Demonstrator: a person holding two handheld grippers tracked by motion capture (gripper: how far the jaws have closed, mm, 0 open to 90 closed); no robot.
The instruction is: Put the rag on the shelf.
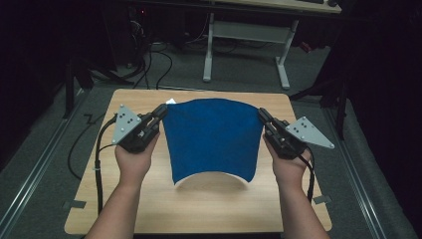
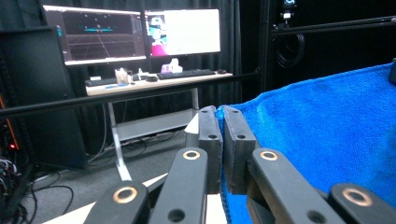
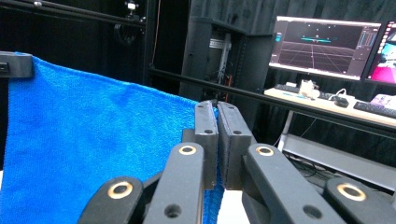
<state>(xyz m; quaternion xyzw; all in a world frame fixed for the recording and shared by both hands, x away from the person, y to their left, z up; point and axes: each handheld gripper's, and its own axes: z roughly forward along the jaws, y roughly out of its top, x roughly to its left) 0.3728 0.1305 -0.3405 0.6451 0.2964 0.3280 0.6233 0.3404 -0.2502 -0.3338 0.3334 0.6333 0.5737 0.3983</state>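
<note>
Cloth [image 1: 213, 137]: I have it hanging above the counter [image 1: 149, 204], stretched between both grippers, its near edge curling under.
Left gripper [image 1: 162, 111]: my jaws are pinched on the cloth's far left corner; the left gripper view shows blue pile squeezed between the pads [image 2: 211, 140].
Right gripper [image 1: 261, 114]: jaws clamped on the far right corner, fabric caught between the pads [image 3: 205, 135].
Handling: I judge it light, soft and limp, a fuzzy microfibre that sags wherever unsupported; not fragile, not slippery.
Where to hold: the corners, as now; a thin pinch could slip if I pull the hands too far apart.
</note>
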